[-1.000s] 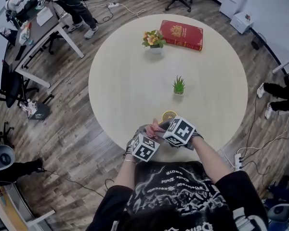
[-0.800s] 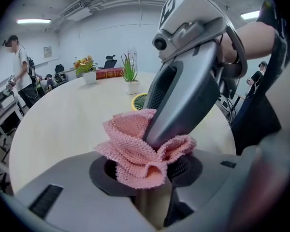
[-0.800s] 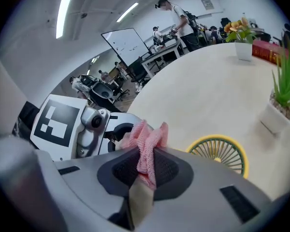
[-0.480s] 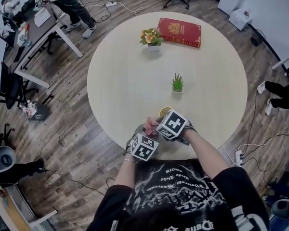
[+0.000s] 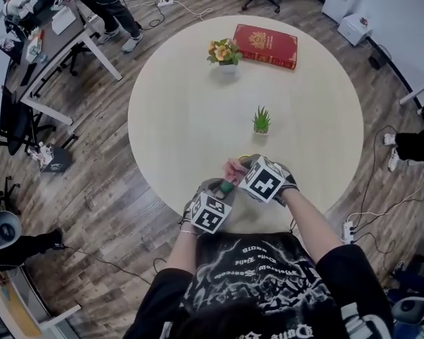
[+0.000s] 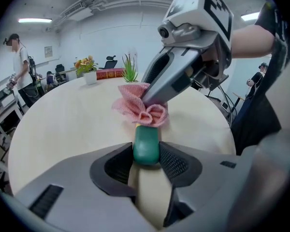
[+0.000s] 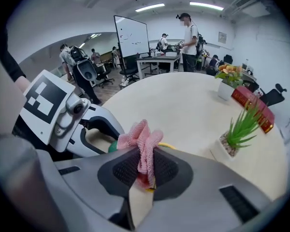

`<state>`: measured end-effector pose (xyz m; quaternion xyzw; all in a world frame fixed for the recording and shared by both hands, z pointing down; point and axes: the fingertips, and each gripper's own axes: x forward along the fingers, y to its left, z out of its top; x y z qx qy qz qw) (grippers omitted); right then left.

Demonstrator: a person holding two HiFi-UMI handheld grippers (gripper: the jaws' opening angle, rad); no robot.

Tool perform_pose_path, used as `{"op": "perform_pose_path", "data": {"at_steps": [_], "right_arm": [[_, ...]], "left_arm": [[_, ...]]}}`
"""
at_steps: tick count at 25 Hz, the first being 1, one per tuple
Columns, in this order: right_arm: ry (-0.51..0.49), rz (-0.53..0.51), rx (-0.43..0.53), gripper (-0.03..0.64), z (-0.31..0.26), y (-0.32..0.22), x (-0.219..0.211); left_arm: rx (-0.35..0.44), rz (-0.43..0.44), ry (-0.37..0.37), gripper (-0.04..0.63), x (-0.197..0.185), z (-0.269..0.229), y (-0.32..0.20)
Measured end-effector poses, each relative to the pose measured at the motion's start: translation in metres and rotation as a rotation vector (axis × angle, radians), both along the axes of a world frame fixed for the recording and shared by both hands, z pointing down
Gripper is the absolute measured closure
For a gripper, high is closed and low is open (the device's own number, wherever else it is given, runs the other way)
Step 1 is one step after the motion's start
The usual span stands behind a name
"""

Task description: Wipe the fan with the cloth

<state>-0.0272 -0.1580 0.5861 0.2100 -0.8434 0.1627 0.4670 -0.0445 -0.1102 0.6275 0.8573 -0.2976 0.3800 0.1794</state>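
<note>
Closest to the person, at the near rim of the round desk (image 5: 184,119), the left tongs (image 6: 147,162) are clenching the green handle of the fan (image 6: 146,144), with a pad pressing on each side. The fan is pointing away toward the other hand instead of lying loose. This grip is probably steadying it against the push of wiping.

Just past them, the right tongs (image 7: 144,170) are pinching a bunched pink cloth (image 7: 142,140) between nearly closed pads. The cloth's loose folds are sitting against the top of the fan and hiding most of its head. Only a sliver of yellow is showing beside the cloth. The two tools are working very close together, leaving little slack between them.

Beyond them, bare desktop is opening out, giving free room forward and to the left. A small green plant (image 5: 261,122) is standing nearest, ahead of the right tongs, and looks like the one thing a wide stroke might clip. Farther off, a pot of flowers (image 5: 225,53) and a red book (image 5: 265,46) are sitting well clear near the far edge.
</note>
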Motion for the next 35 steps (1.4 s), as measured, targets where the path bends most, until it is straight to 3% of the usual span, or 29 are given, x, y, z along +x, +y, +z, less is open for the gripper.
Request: {"op": "perform_pose_path", "data": {"at_steps": [12, 17, 21, 28, 35], "right_arm": [[-0.002, 0.129, 0.145, 0.558, -0.005, -0.038, 0.014], [-0.011, 0.186, 0.125, 0.560, -0.005, -0.048, 0.034], [-0.003, 0.153, 0.110, 0.560, -0.006, -0.040, 0.044], [0.085, -0.007, 0.127, 0.563, -0.004, -0.012, 0.046], [0.090, -0.040, 0.105, 0.565, -0.002, 0.013, 0.047]], "left_arm": [[-0.013, -0.030, 0.013, 0.404, 0.001, -0.001, -0.002], [-0.046, -0.056, 0.042, 0.403, 0.000, -0.001, -0.003], [-0.047, -0.059, 0.038, 0.403, -0.001, -0.002, -0.002], [-0.061, -0.050, 0.049, 0.403, -0.001, -0.001, -0.002], [-0.064, -0.042, 0.035, 0.403, 0.000, -0.002, -0.002]]}}
